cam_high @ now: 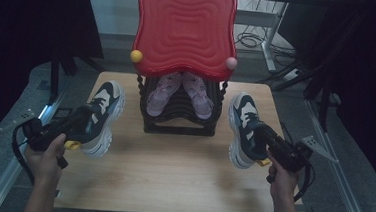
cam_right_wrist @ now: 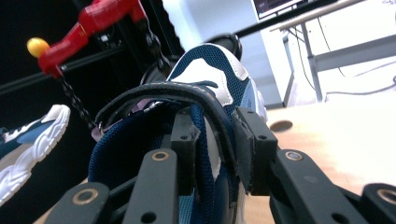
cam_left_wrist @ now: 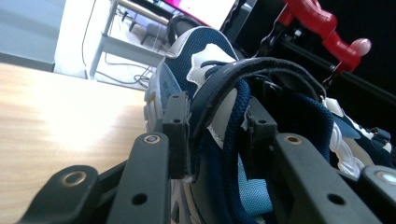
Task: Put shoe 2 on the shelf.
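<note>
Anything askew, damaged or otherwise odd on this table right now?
Nothing stands out. The left gripper and right gripper each clamp a navy-and-white sneaker by its heel collar, and the pink shoes sit paired on the black rack.

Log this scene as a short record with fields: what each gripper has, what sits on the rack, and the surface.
left gripper: jaws shut on the heel collar of the left sneaker, navy and white
right gripper: jaws shut on the heel collar of the right sneaker, same colours
rack: black, at the table's far middle, under a red wavy top
on the rack: pink shoes, a pair, toes toward the person
surface: wooden table
</note>
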Tool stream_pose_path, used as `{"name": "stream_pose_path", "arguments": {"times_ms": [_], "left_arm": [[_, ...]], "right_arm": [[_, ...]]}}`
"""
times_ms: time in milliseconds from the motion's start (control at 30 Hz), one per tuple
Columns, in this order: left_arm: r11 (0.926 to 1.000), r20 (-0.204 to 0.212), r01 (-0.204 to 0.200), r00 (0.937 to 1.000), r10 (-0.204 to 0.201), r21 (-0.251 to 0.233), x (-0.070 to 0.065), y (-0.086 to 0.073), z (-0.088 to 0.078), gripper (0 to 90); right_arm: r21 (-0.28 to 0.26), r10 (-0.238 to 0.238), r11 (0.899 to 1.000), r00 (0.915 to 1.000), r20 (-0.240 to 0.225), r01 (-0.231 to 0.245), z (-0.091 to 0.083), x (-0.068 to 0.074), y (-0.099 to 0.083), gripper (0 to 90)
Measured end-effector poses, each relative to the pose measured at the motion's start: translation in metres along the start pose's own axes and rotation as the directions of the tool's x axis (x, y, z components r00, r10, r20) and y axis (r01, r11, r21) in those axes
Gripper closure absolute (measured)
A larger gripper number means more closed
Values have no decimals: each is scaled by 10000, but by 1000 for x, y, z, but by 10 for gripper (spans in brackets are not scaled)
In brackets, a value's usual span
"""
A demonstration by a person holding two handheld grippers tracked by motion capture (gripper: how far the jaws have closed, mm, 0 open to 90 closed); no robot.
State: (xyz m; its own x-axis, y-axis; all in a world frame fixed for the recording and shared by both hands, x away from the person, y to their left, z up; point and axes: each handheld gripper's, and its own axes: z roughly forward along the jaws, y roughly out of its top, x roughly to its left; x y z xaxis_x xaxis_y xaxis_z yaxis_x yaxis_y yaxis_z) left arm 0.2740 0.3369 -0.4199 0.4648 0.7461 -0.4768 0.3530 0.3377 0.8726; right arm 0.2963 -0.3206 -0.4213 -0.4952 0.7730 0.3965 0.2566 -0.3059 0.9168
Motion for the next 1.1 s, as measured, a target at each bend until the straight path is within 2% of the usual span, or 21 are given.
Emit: {"name": "stream_pose_path", "arguments": {"times_ms": [133,333,467,600,800,967,1100], "left_arm": [[9999,109,67,9999,-66,-142,-1,7,2,682],[9997,161,-71,9998,75,-224,-4,19,5,683],[9995,181,-135,9997,141,-293,-5,26,8,682],[9989,302,-98,9995,112,-461,-7,32,9,683],[9978,236,-53,9997,69,-658,-7,40,8,682],[9975,66,-101,9999,106,-695,-9,46,12,682],[9972,20,-209,9998,211,-715,-11,53,14,682]], "right_arm": [[-105,-152,9998,9999,-66,151,3,3,10,700],[-167,319,9993,9993,-186,-322,7,0,15,700],[-208,392,9990,9991,-189,-396,10,0,19,699],[-445,722,9963,9965,-425,-741,13,-1,25,699],[-654,742,9949,9966,-352,-764,16,0,36,699],[-953,1033,9897,9939,-395,-1066,20,1,45,700],[-1045,891,9903,9955,-328,-921,25,2,52,700]]}}
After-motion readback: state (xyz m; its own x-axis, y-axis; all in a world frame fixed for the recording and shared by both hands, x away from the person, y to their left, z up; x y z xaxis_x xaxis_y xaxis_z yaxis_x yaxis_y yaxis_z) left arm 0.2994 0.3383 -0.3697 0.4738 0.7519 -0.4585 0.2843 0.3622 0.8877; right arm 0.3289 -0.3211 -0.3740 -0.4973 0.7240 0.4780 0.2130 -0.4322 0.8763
